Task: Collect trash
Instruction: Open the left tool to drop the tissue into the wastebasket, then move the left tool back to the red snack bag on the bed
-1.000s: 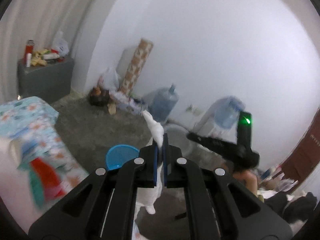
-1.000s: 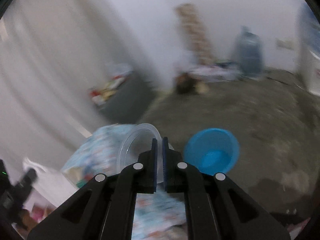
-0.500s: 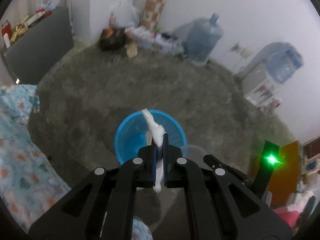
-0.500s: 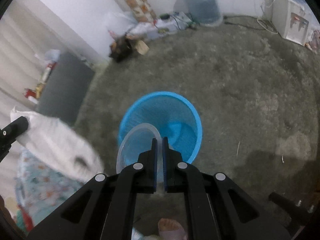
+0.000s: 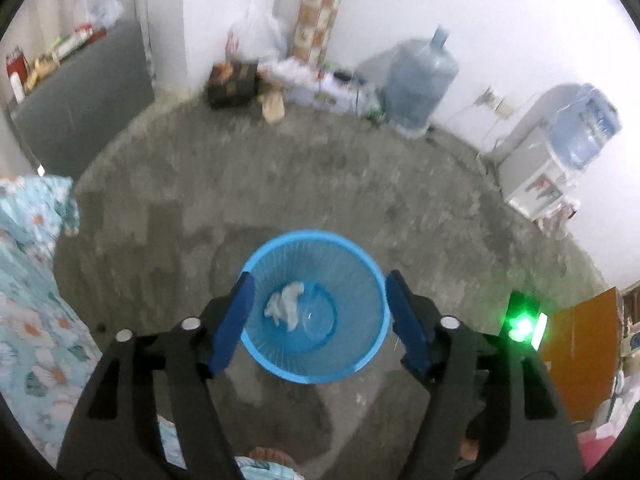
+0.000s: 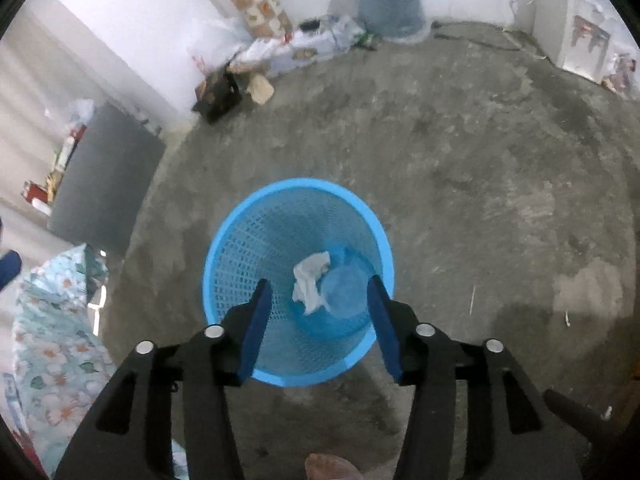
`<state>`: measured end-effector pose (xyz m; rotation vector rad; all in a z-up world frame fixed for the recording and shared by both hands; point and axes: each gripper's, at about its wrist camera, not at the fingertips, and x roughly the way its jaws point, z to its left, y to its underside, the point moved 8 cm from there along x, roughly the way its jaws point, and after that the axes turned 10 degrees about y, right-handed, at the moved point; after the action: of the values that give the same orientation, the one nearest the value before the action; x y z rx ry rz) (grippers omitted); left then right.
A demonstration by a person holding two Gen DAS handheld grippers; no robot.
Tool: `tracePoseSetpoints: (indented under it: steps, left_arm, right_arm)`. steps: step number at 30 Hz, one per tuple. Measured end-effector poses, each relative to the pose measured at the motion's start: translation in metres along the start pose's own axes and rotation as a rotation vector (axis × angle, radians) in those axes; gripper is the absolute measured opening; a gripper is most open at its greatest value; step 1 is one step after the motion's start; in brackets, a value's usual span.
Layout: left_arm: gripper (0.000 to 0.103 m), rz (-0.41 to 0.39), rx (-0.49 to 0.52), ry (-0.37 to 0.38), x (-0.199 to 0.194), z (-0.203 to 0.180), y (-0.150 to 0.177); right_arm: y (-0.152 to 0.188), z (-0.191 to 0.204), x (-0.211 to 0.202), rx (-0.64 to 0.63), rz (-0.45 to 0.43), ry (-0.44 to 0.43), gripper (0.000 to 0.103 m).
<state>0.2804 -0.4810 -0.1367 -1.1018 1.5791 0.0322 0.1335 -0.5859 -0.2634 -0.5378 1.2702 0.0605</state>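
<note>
Both the left tongs (image 5: 318, 320) and the right tongs (image 6: 316, 326) have just opened and stand apart with nothing between them, so the tissue (image 6: 310, 280) and the plastic cup (image 6: 344, 290) now lie below them in the blue basket (image 6: 224, 240), collected.

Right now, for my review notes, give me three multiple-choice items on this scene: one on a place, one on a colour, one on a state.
1. Where is the white tissue?
A. on the floor
B. inside the basket
C. in a tool

2. What colour is the basket?
A. blue
B. red
C. green

3. How do both tools stand?
A. shut on trash
B. open, empty
C. out of view

Answers: 1 B, the tissue lies at the basket's bottom beside a clear cup. 2 A, its mesh wall is blue. 3 B, the left tool and right tool show spread jaws with nothing gripped.
</note>
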Motion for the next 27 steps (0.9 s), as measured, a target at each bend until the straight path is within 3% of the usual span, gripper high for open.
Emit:
tracePoseSetpoints:
  steps: [6,9,12,18,22,24,27]
  left_arm:
    - [0.077,-0.156,0.031,0.102,-0.094,-0.048,0.001]
    - [0.081,-0.226,0.04,0.151,-0.148,-0.068,0.017]
    - [0.083,-0.281,0.028,0.149,-0.198,-0.076,0.042]
    - [0.083,-0.337,-0.011,0.088,-0.281,-0.063,0.105]
    - [0.083,-0.384,-0.035,0.002,-0.337,-0.034,0.144]
    - [0.083,-0.399,-0.051,-0.026,-0.359,-0.018,0.16]
    - [0.083,-0.438,-0.1,-0.083,-0.4,0.014,0.191]
  right_arm:
    - [0.012,0.0,-0.075,0.005,-0.117,0.014,0.067]
    - [0.026,0.011,-0.128,-0.03,-0.194,0.019,0.077]
    - [0.038,0.03,-0.179,-0.1,-0.278,0.017,0.089]
    - [0.066,0.073,-0.258,-0.276,-0.429,0.014,0.096]
    - [0.095,0.102,-0.295,-0.341,-0.459,-0.036,0.096]
    - [0.115,0.12,-0.309,-0.384,-0.472,-0.017,0.096]
    - [0.15,0.154,-0.328,-0.506,-0.497,-0.056,0.096]
